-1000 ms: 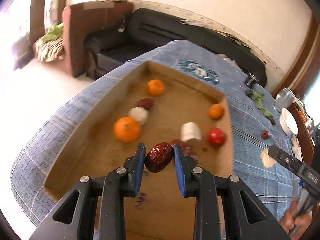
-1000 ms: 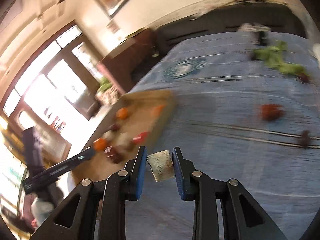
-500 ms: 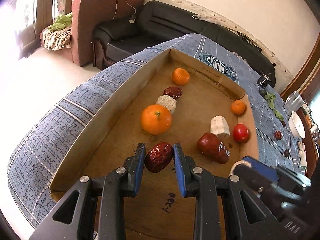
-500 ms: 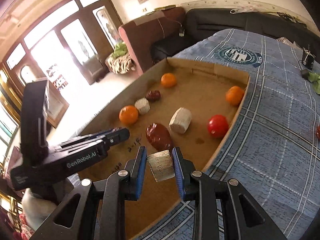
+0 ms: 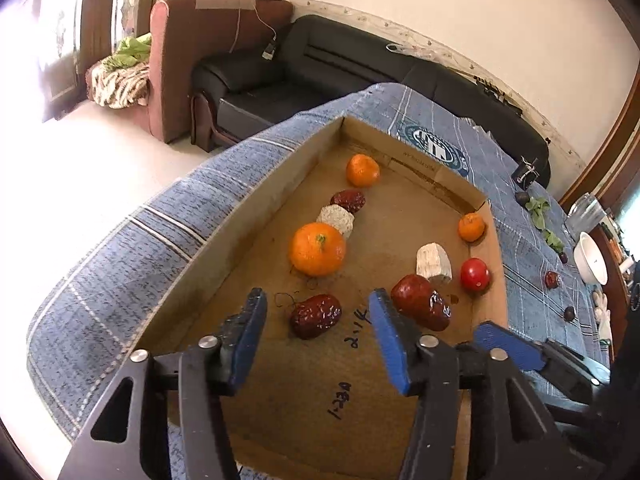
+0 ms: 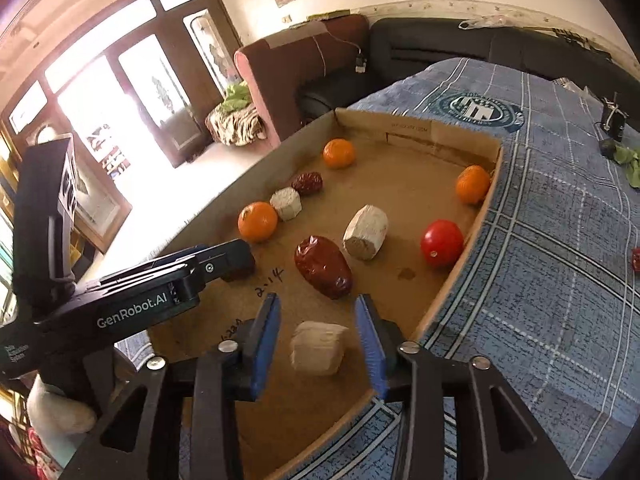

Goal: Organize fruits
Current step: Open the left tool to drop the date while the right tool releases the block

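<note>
A shallow cardboard tray [image 5: 256,216] [image 6: 448,292] lies on the blue checked cloth. My left gripper [image 5: 318,332] is open over its near end, with a dark red date [image 5: 315,316] lying free on the tray floor between the fingers. My right gripper [image 6: 318,336] is open too, with a pale beige chunk [image 6: 317,347] resting on the tray between its fingers. Further in lie a large orange [image 5: 317,249], a bigger date [image 5: 420,307] [image 6: 323,266], pale chunks [image 5: 433,267] [image 6: 366,232], a red tomato [image 5: 474,274] [image 6: 441,242] and small oranges [image 5: 362,170] [image 6: 473,184].
On the cloth right of the tray lie loose dates [image 5: 553,279], green leaves [image 5: 538,208] and a white bowl [image 5: 591,258]. A black sofa [image 5: 360,68] and a brown armchair [image 5: 192,52] stand beyond the table. The left gripper's body [image 6: 132,300] crosses the tray's left side.
Both grippers have opened. The date has dropped from the left gripper onto the tray floor, and the pale chunk has dropped from the right gripper onto the tray's near end.
</note>
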Tool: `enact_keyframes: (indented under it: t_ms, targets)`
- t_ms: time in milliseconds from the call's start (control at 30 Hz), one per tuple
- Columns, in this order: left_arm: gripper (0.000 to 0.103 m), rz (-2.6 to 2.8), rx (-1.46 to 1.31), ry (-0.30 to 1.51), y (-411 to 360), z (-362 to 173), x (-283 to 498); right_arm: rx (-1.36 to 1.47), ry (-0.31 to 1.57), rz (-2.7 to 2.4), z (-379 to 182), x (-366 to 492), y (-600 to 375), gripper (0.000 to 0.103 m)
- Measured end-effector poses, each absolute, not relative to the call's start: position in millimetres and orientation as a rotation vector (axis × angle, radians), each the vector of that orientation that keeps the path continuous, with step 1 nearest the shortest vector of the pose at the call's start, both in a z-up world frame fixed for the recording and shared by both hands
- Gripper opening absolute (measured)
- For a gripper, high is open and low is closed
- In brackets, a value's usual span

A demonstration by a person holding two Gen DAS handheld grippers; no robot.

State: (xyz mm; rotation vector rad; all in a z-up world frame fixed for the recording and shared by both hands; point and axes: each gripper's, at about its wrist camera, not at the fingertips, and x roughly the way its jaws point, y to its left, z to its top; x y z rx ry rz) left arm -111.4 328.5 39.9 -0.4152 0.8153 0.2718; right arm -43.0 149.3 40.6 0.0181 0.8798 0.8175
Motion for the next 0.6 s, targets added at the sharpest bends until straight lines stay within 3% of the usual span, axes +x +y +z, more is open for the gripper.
enact_keyframes:
  t_ms: [167,300,600]
  targets:
    - [0.078,0.307,-0.357,0.766,315,57,-119,0.043,0.841,0.784,53,-48,127,0.053]
    - [0.079,0.286,-0.325,0.747,298,67,-123,0.085,0.823,0.713,58,-51,102,0.065]
    - [0.079,0.276,-0.190,0.722,252,79,-126,0.185,0.817,0.522,47,-64,39,0.070]
